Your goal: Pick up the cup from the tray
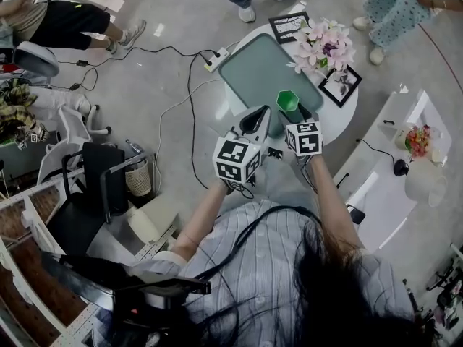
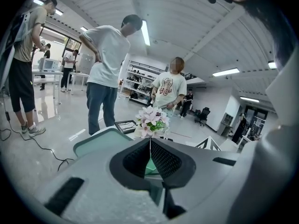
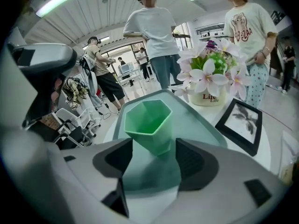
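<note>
A green hexagonal cup stands upright on the pale green tray, near the tray's front edge. My right gripper is open, and the cup's base stands between its two jaws with a gap on each side; the pads do not press on it. The tray spreads out behind the cup. My left gripper hovers just left of the right one, over the tray's near corner, shut with nothing held. In the left gripper view its pads meet at the tip, with the tray beyond them.
The tray lies on a small round white table. A pot of pink flowers and two black picture frames stand at the tray's far and right sides. A power strip and cables lie left. People stand beyond the table.
</note>
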Demonstrator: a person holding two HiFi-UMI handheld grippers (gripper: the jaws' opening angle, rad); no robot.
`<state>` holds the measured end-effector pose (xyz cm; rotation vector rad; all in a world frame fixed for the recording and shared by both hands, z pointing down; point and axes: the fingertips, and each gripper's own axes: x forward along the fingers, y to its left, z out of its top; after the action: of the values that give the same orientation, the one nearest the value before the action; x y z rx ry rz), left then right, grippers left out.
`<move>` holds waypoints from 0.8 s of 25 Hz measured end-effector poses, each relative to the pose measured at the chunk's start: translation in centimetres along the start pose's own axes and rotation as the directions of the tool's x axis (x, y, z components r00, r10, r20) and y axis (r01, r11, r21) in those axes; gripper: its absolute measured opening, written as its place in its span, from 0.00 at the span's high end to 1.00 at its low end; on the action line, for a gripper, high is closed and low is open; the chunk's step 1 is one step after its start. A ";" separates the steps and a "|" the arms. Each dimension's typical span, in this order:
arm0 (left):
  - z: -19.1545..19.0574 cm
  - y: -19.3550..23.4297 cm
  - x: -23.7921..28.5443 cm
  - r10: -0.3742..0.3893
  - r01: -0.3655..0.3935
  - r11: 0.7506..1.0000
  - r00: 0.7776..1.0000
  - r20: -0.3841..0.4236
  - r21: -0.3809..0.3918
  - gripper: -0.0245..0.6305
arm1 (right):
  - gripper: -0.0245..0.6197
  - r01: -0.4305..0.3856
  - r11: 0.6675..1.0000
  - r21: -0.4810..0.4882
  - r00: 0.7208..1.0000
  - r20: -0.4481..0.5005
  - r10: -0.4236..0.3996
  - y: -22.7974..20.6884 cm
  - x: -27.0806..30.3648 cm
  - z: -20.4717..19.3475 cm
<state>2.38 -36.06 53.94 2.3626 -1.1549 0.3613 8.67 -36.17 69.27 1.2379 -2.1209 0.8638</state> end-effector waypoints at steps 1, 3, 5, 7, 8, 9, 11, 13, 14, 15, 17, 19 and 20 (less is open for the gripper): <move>-0.1 0.1 0.0 0.003 -0.003 1.000 1.000 -0.002 -0.001 0.94 | 0.55 0.001 1.000 -0.011 1.000 -0.007 -0.001 -0.1 0.3 0.0; -0.1 0.3 -0.1 0.009 -0.009 1.000 1.000 -0.005 -0.003 0.94 | 0.55 0.001 0.999 -0.042 1.000 -0.023 -0.002 -0.2 0.8 0.0; -0.1 0.4 -0.2 0.012 -0.012 1.000 1.000 -0.005 -0.002 0.94 | 0.55 0.004 0.998 -0.070 0.999 -0.038 -0.007 -0.2 1.3 -0.2; -0.2 0.4 -0.2 0.015 -0.015 1.000 1.000 -0.008 -0.002 0.94 | 0.55 0.012 0.996 -0.090 0.999 -0.051 -0.017 -0.2 1.7 -0.3; -0.1 0.5 -0.3 0.016 -0.016 1.000 1.000 -0.009 -0.001 0.94 | 0.55 0.015 0.995 -0.099 0.998 -0.057 -0.021 -0.2 1.9 -0.4; -0.1 0.5 -0.3 0.018 -0.018 1.000 1.000 -0.009 -0.001 0.94 | 0.55 0.015 0.994 -0.108 0.998 -0.064 -0.022 -0.2 2.1 -0.4; 0.0 0.6 -0.4 0.020 -0.020 1.000 1.000 -0.008 -0.001 0.94 | 0.55 0.015 0.992 -0.124 0.997 -0.068 -0.024 0.0 2.5 -0.3; -0.1 0.6 -0.5 0.022 -0.022 1.000 1.000 -0.009 -0.002 0.94 | 0.55 0.014 0.990 -0.144 0.998 -0.063 -0.024 0.1 2.9 0.1; -0.1 0.6 -0.5 0.023 -0.023 1.000 1.000 -0.010 -0.002 0.94 | 0.55 0.016 0.989 -0.150 0.998 -0.064 -0.026 0.2 3.0 0.2; -0.1 0.6 -0.6 0.023 -0.023 1.000 1.000 -0.011 -0.001 0.94 | 0.55 0.020 0.988 -0.155 0.997 -0.068 -0.031 0.1 3.1 0.2; -0.2 0.6 -0.7 0.023 -0.023 1.000 1.000 -0.013 0.003 0.94 | 0.55 0.034 0.986 -0.160 0.996 -0.074 -0.046 -0.1 3.3 0.1; -0.2 0.6 -0.9 0.023 -0.023 1.000 1.000 -0.015 0.006 0.94 | 0.55 0.050 0.984 -0.170 0.995 -0.072 -0.063 -0.3 3.4 0.3; -0.2 0.6 -1.0 0.025 -0.024 1.000 1.000 -0.016 0.007 0.94 | 0.55 0.057 0.983 -0.176 0.995 -0.071 -0.071 -0.3 3.4 0.3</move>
<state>1.26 -35.62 53.81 2.3489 -1.1780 0.3919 7.39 -38.36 71.58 1.1574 -2.0364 0.6719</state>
